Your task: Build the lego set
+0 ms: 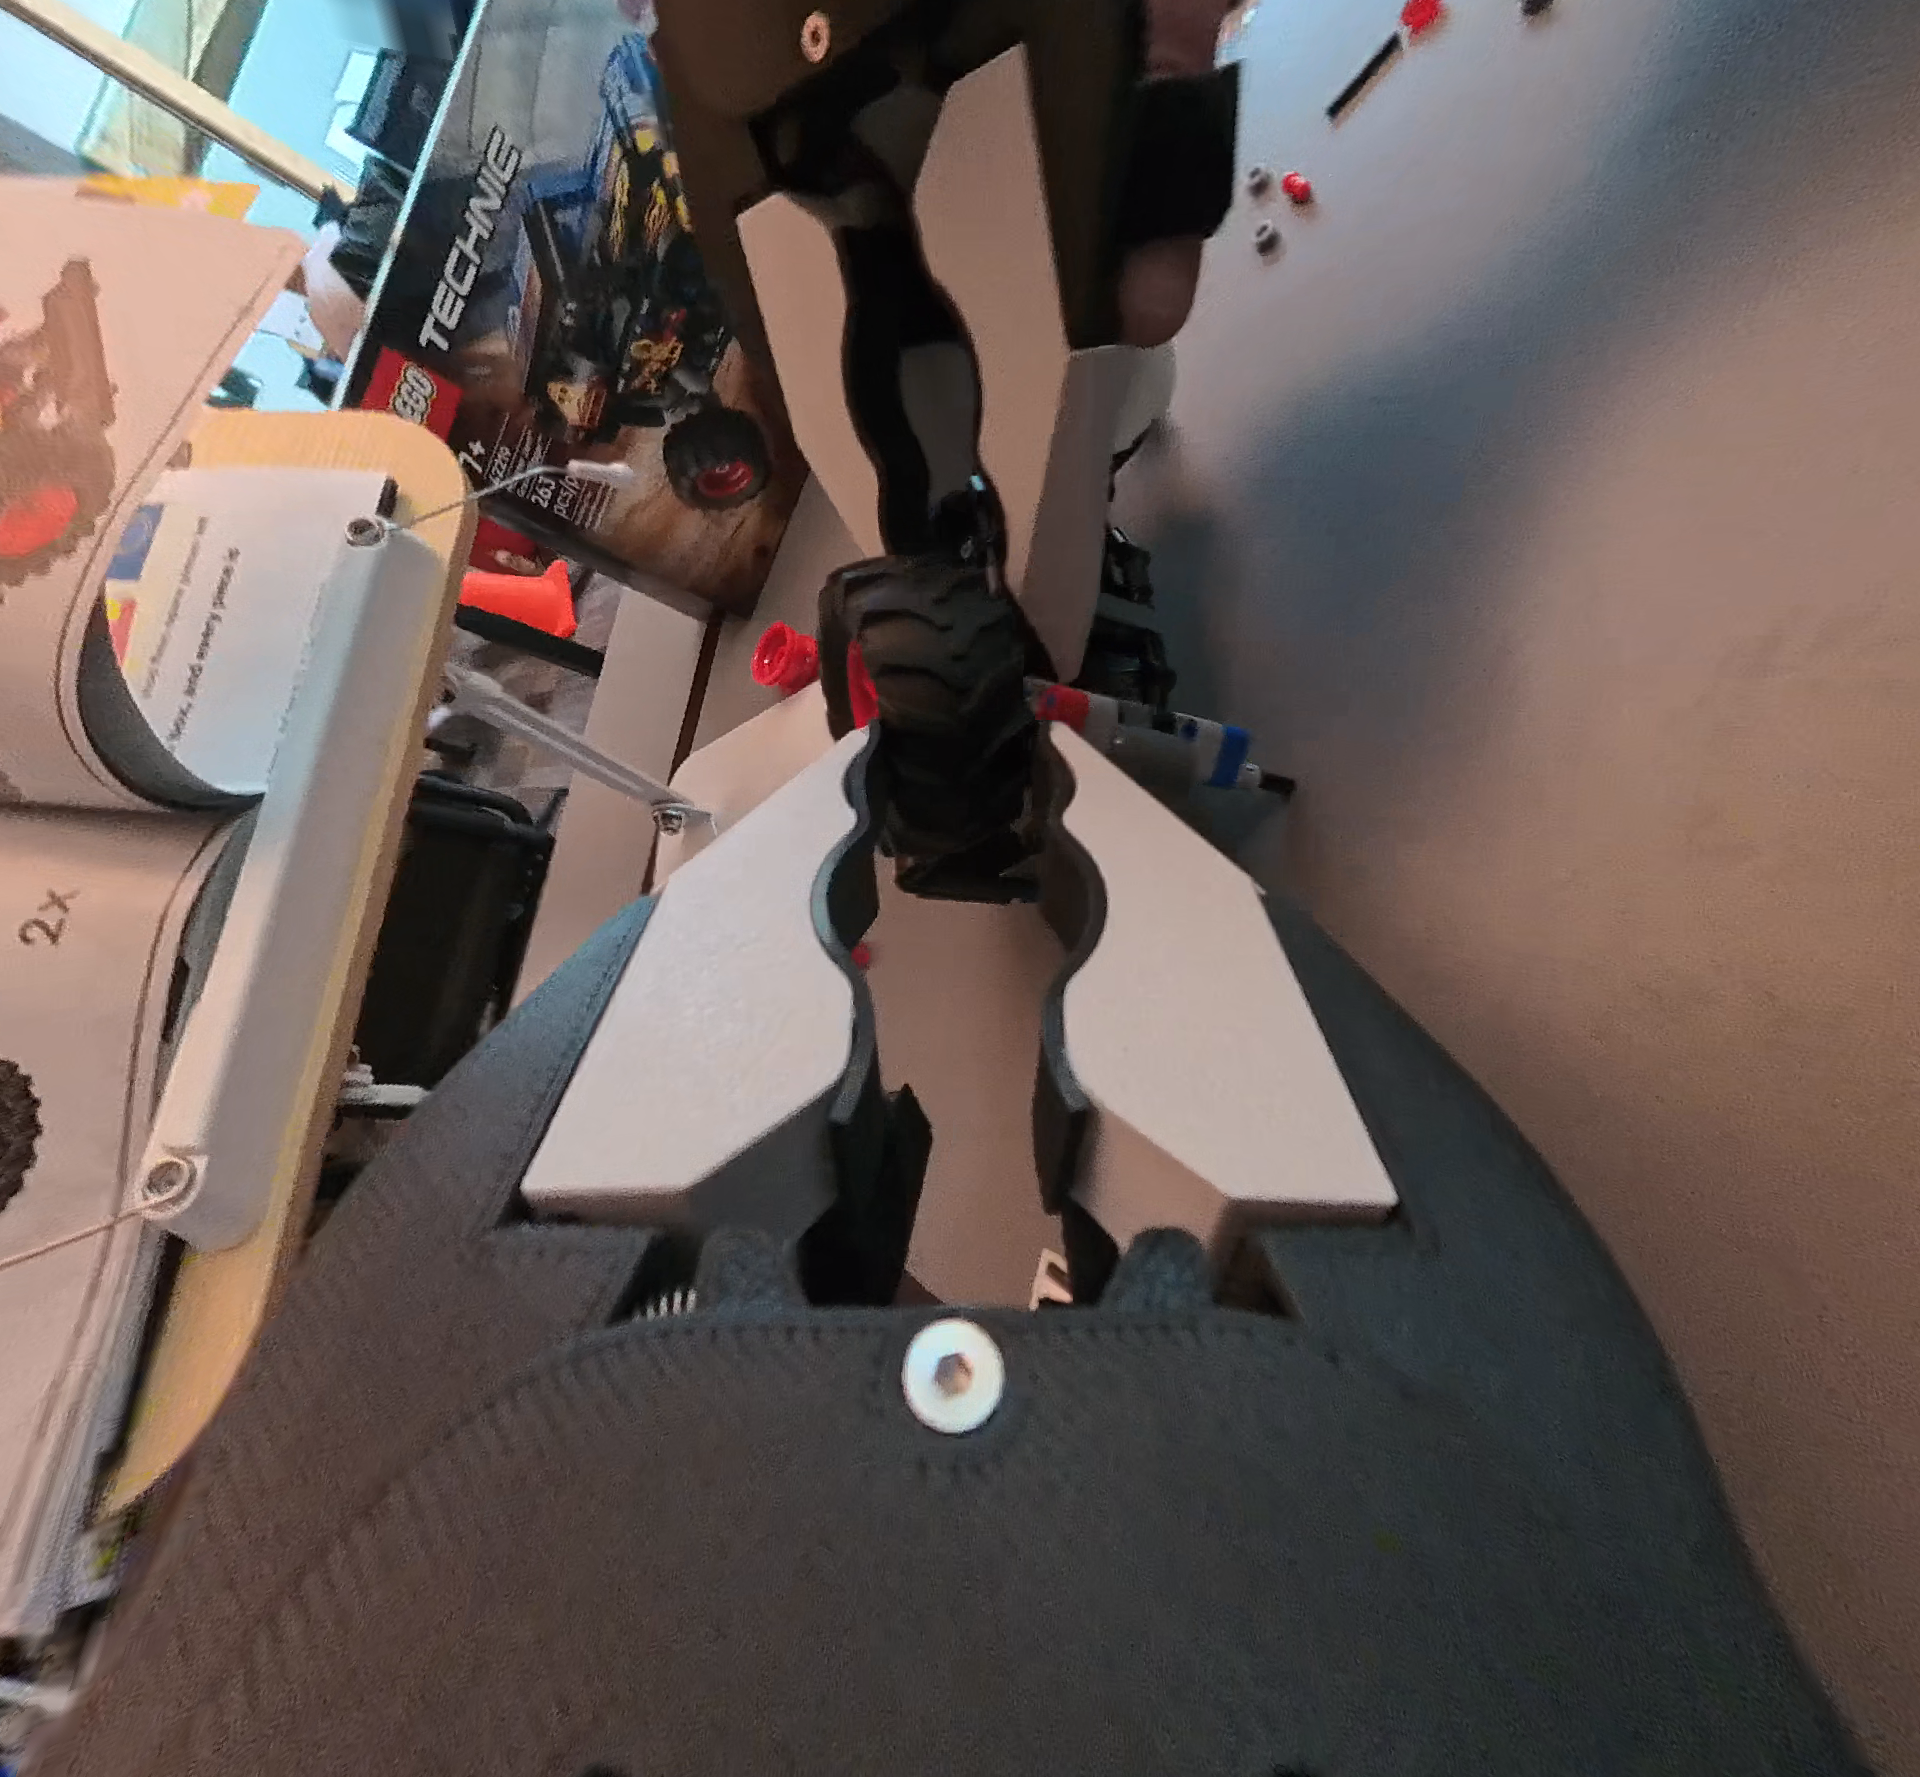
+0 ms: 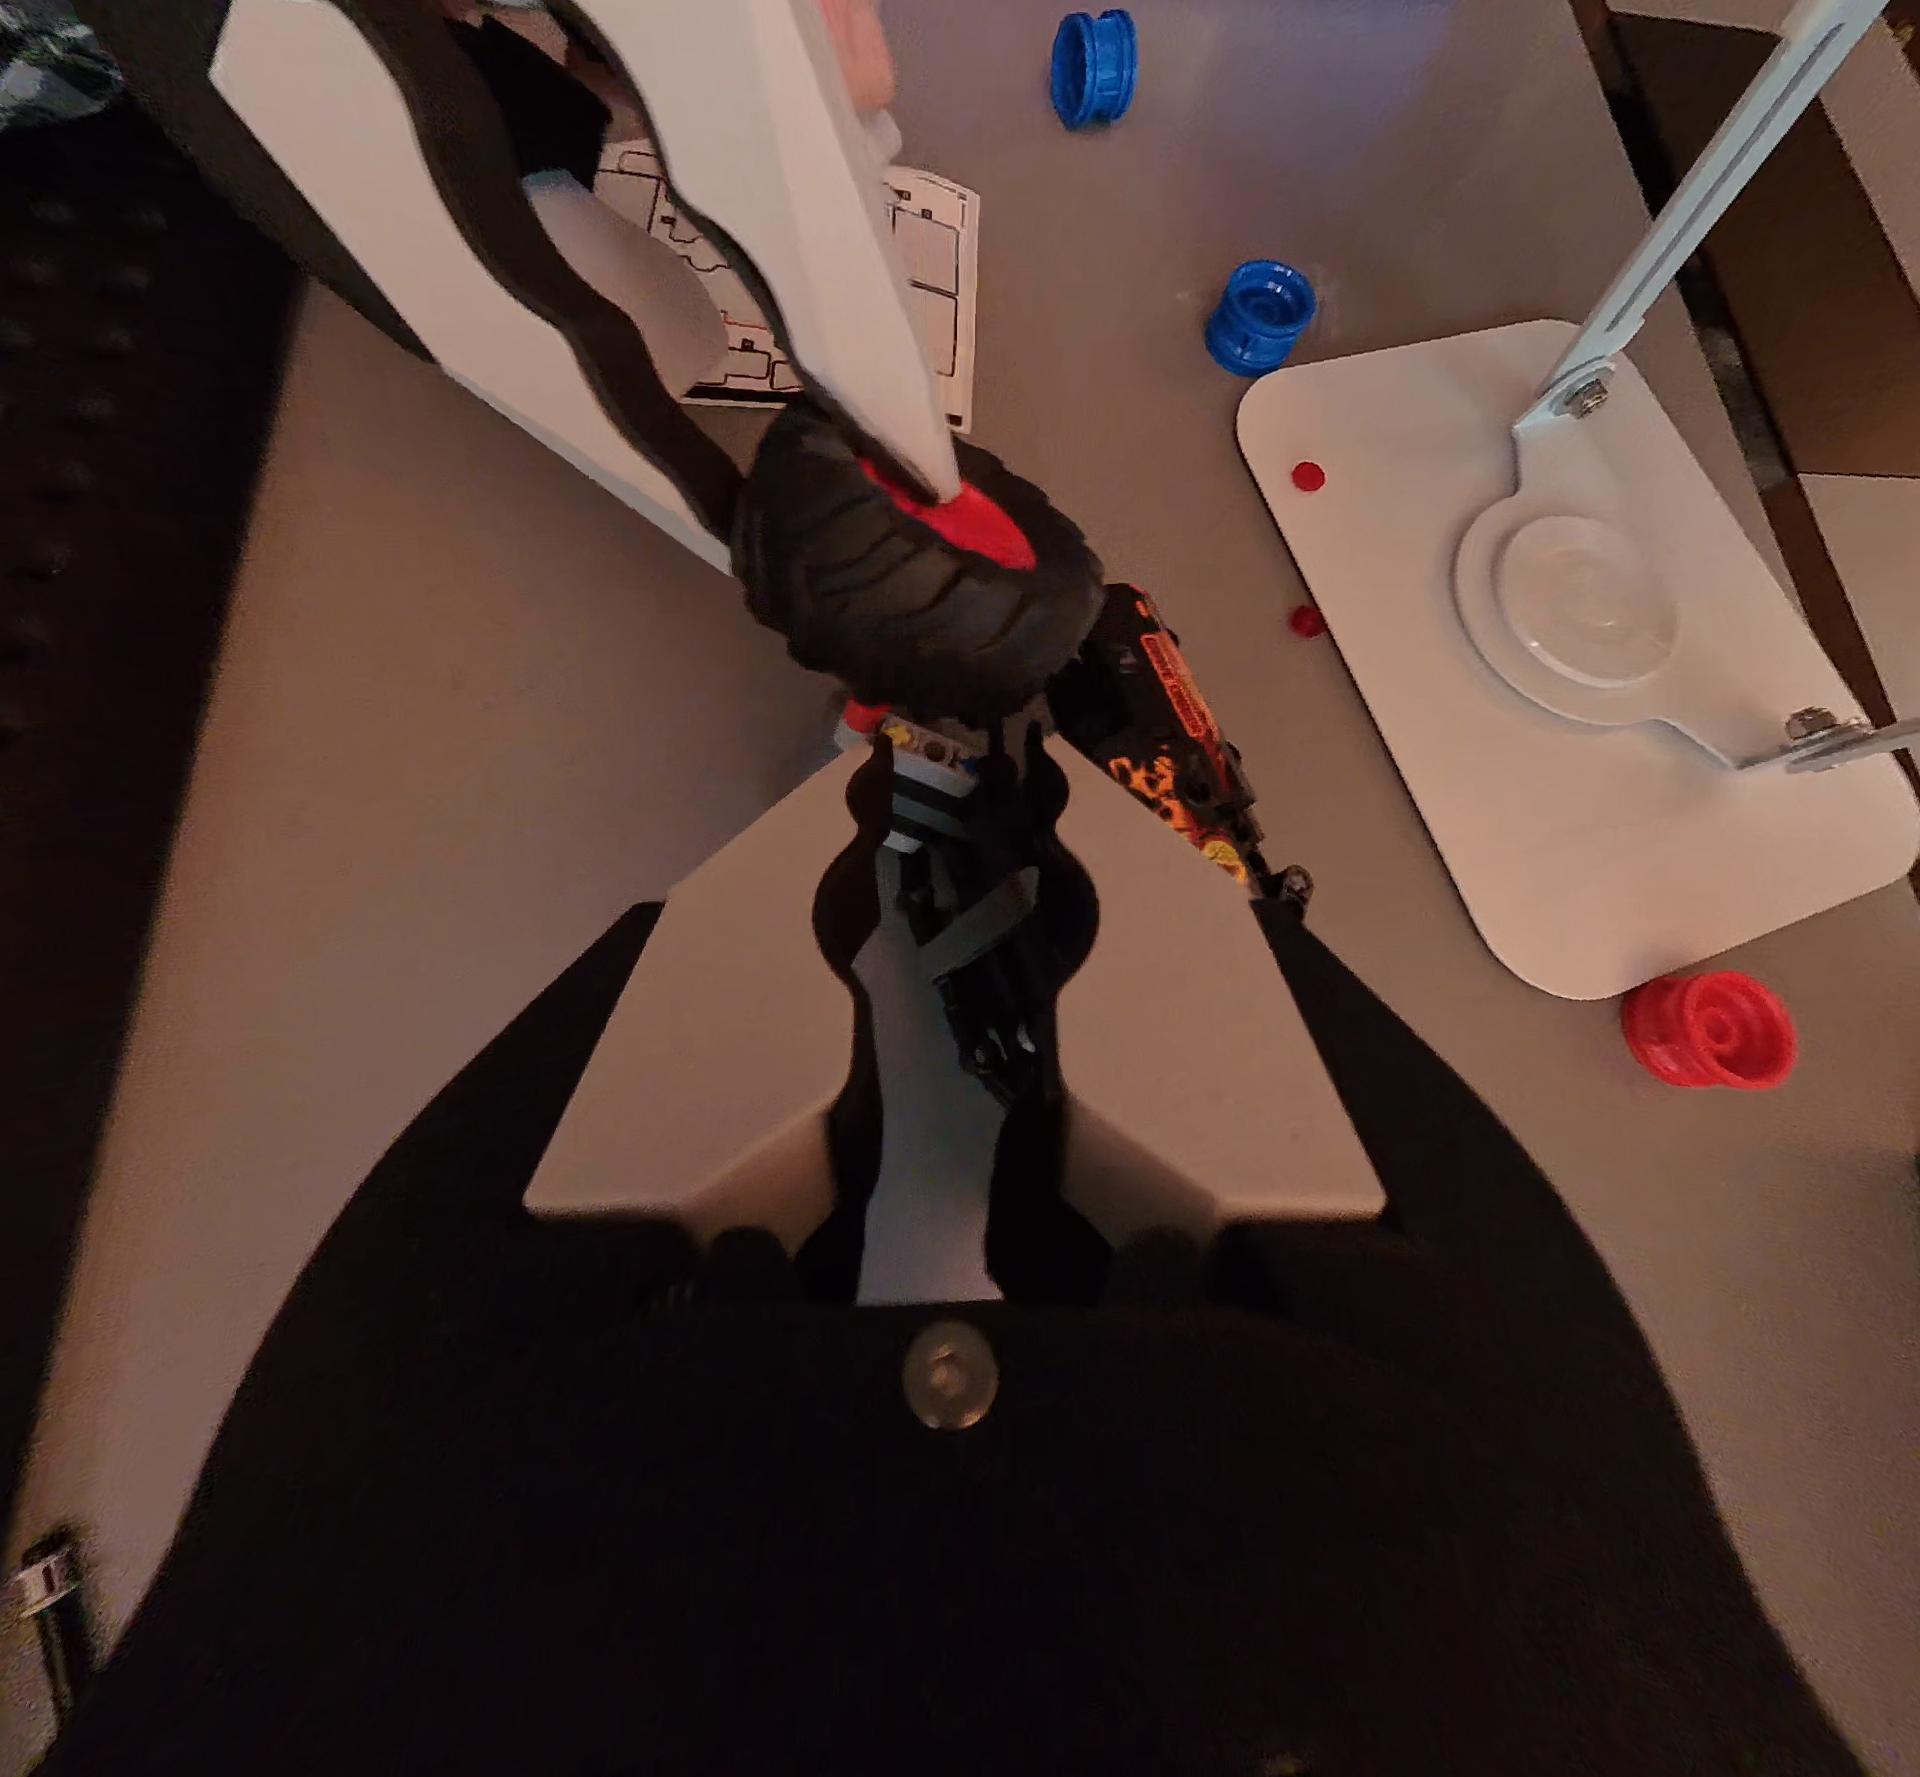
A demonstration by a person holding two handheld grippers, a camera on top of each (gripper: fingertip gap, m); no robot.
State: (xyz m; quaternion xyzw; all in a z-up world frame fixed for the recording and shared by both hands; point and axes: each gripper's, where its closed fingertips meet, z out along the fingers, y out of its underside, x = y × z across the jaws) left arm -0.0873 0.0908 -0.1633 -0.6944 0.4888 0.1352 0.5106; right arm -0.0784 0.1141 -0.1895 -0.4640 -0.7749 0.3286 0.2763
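Left tool (image 1: 956, 792) clamps the black tyre (image 1: 940, 688) at frame centre; right tool (image 2: 956, 771) grips the chassis (image 2: 1164, 751). Press the wheel squarely along the axle, chassis braced.

Dim, warm, fisheye-warped, edges blurred.

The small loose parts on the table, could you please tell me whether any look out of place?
A small red piece sits on the white lamp base instead of the table; another lies just beside it.
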